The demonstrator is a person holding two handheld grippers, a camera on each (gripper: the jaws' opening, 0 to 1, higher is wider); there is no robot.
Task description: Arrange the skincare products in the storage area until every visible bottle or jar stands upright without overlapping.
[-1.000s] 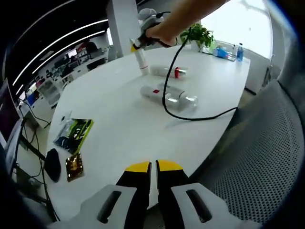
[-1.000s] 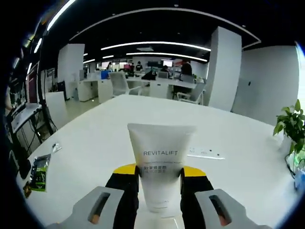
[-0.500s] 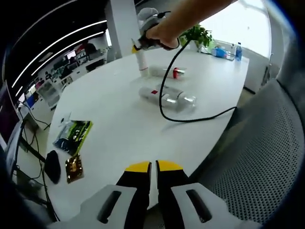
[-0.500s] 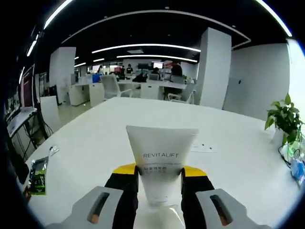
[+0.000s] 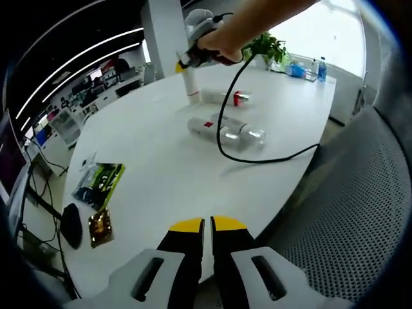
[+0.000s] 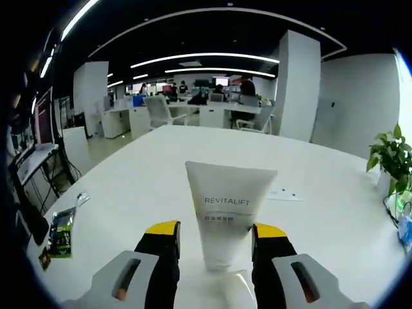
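In the right gripper view a white REVITALIFT tube (image 6: 228, 212) stands upright on the white table (image 6: 129, 193), between the jaws of my right gripper (image 6: 215, 230). That gripper is open, with a gap on each side of the tube. From the left gripper view the same tube (image 5: 191, 84) stands at the far side, under the right gripper (image 5: 193, 56) in a hand. Near it lie a white bottle with a red cap (image 5: 222, 98), a second white bottle (image 5: 206, 125) and a clear bottle (image 5: 246, 136). My left gripper (image 5: 206, 225) is shut and holds nothing, over the table's near edge.
A black cable (image 5: 222, 129) runs from the right gripper across the lying bottles. A green packet (image 5: 103, 180), a dark foil packet (image 5: 100, 225) and a black mouse (image 5: 71, 222) lie at the left. A mesh chair (image 5: 360, 212) stands at the right. A plant (image 5: 267, 45) stands at the far edge.
My right gripper has opened and let go of the tube, which now stands on its own. The left gripper has stayed where it was.
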